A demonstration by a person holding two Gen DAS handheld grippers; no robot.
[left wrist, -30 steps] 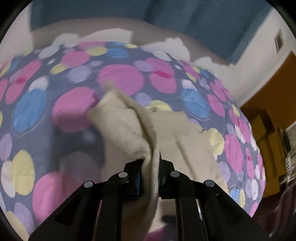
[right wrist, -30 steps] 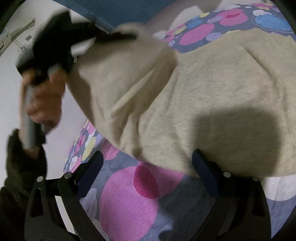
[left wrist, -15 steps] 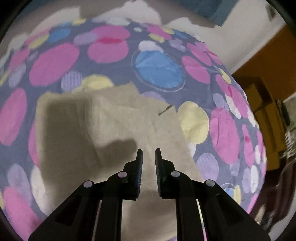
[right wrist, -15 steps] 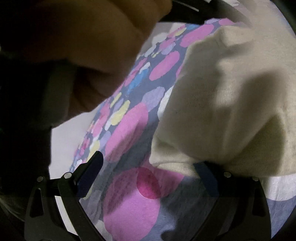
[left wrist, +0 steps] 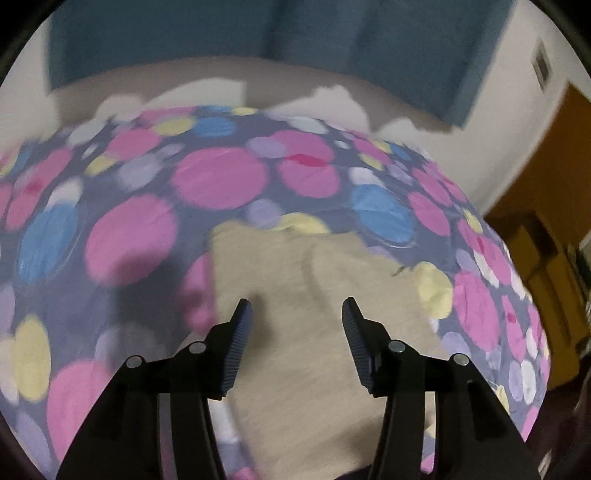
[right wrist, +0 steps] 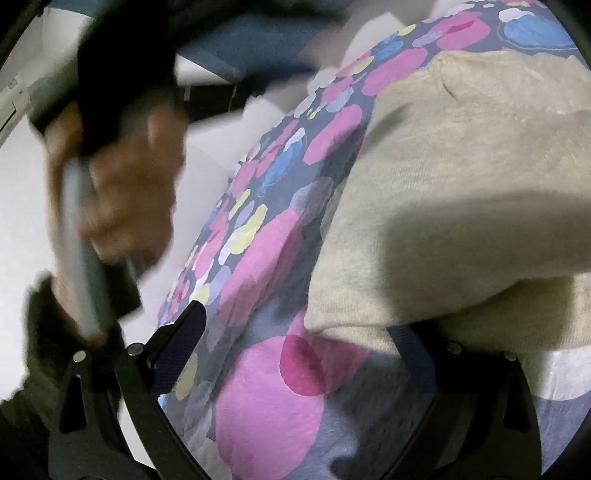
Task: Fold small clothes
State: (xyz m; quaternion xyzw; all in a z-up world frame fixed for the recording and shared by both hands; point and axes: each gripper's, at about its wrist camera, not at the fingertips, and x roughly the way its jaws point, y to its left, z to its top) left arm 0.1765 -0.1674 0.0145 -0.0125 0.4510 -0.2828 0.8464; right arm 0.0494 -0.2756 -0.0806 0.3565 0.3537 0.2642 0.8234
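A small cream knitted garment point(left wrist: 314, 306) lies folded on the dotted bedspread point(left wrist: 221, 177). My left gripper point(left wrist: 297, 314) is open and empty, raised just above the garment's near part. In the right wrist view the garment point(right wrist: 461, 206) fills the right side, with its near edge bulging over the right finger. My right gripper point(right wrist: 306, 332) is open, low over the bedspread point(right wrist: 266, 258) at the garment's near corner. The hand with the left gripper's handle point(right wrist: 122, 177) shows blurred at the left of that view.
The bed ends at a beige headboard point(left wrist: 221, 81) against a blue wall panel point(left wrist: 295, 29). An orange-brown door and furniture point(left wrist: 546, 206) stand off the bed's right side. A white floor or wall point(right wrist: 26, 206) lies beyond the bed's left edge.
My left gripper let go of the garment's flap after carrying it over, then opened wide and lifted back. The garment now lies flat. My right gripper stayed open in place.
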